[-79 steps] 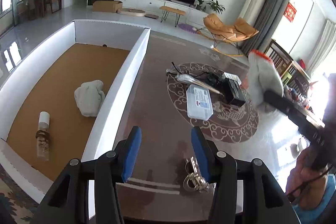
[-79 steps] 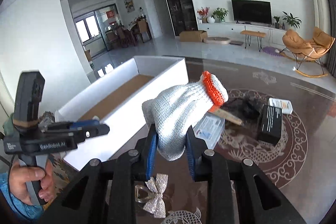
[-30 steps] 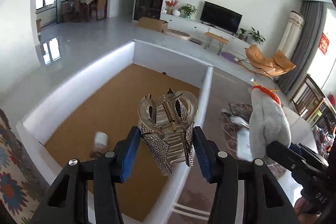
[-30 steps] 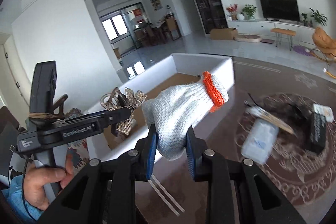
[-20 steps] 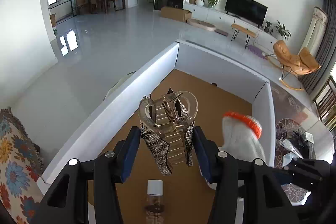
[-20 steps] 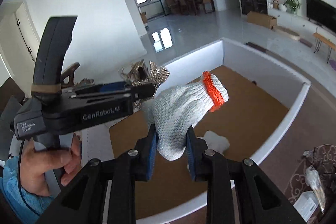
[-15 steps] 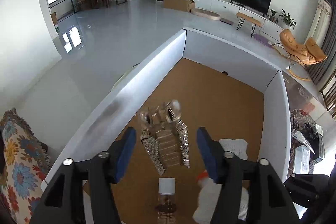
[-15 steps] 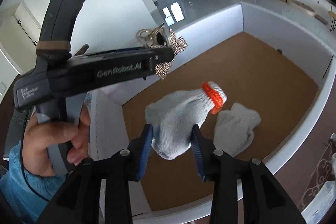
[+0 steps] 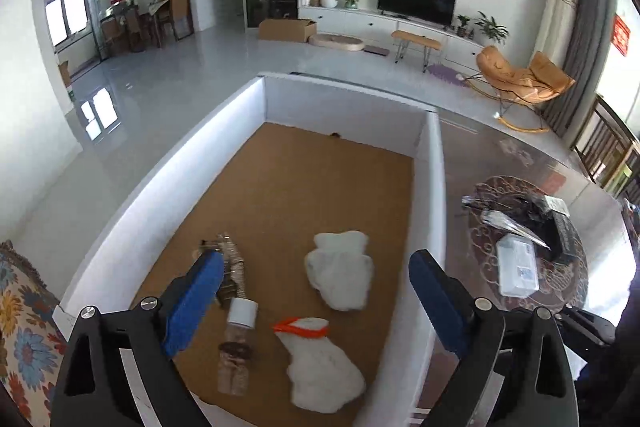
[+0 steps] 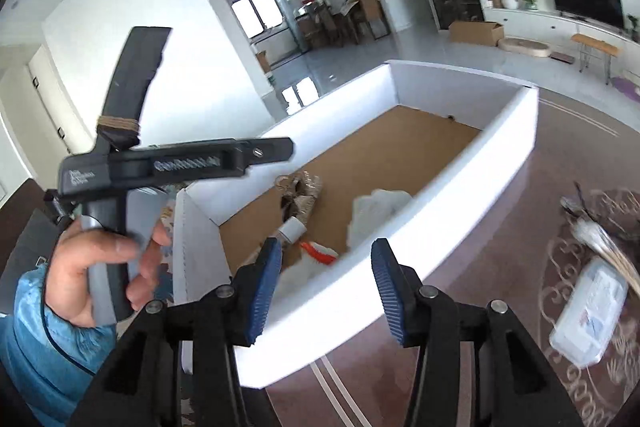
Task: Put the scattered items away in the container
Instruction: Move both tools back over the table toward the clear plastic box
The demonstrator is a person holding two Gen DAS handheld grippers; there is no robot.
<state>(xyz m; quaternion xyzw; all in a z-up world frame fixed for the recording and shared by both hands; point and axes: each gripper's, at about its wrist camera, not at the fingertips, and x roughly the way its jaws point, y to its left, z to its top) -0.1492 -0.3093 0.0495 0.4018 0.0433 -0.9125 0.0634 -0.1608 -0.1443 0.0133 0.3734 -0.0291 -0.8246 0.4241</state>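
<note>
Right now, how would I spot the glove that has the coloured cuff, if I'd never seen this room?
Find the big white box with a brown floor beside the patterned rug. At its near end lie two pale gloves and a small bottle. The one you want is the nearer glove, beside the bottle: only it shows an orange cuff, while the other glove looks plain white.

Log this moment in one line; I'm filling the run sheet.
left gripper: open, jaws just opened | right gripper: open, jaws just opened | glittery hair claw clip, orange-cuffed white knit glove: inside white cork-floored box
</note>
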